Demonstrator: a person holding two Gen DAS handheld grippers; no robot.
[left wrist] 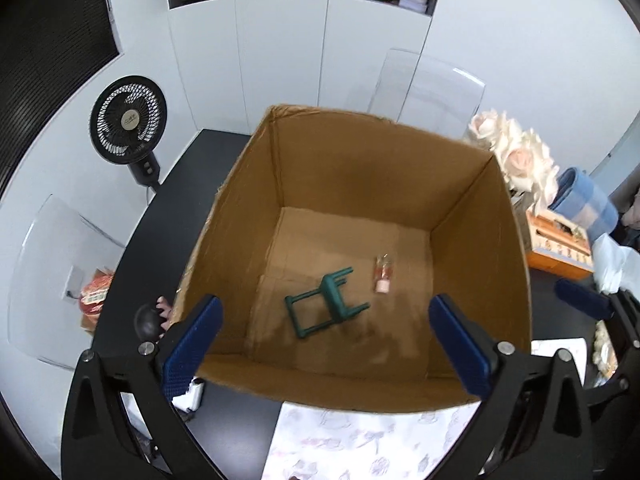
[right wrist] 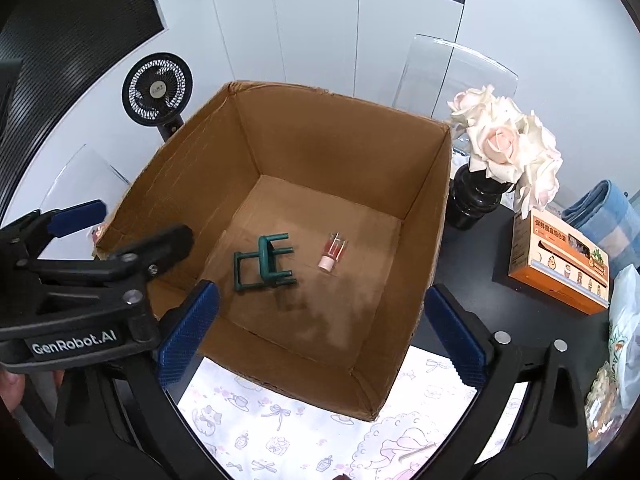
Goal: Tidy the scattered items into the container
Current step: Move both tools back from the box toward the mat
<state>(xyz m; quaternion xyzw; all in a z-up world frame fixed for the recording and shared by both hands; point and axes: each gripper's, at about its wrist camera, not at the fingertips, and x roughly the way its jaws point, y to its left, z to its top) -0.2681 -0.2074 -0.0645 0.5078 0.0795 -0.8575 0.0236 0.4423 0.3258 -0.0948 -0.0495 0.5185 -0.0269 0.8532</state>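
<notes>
An open cardboard box [left wrist: 360, 160] [right wrist: 340, 140] stands on the black table. On its floor lie a small green toy chair [left wrist: 326, 304] [right wrist: 264, 262], tipped on its side, and a little pink bottle [left wrist: 383, 274] [right wrist: 332, 256] just to its right. My left gripper [left wrist: 326, 344] hangs open and empty above the box's near-left part; in the right wrist view the left gripper [right wrist: 140, 224] shows over the box's left wall. My right gripper [right wrist: 322, 332] is open and empty above the near edge; one right gripper finger [left wrist: 584, 300] shows at the right of the left wrist view.
A black fan [left wrist: 128, 120] stands at the back left. Pale roses in a black vase [right wrist: 508, 148], an orange carton [right wrist: 560, 268] and a blue towel [right wrist: 608, 212] sit right of the box. A floral sheet [right wrist: 280, 412] lies in front. A black bulb [left wrist: 148, 320] lies on the left.
</notes>
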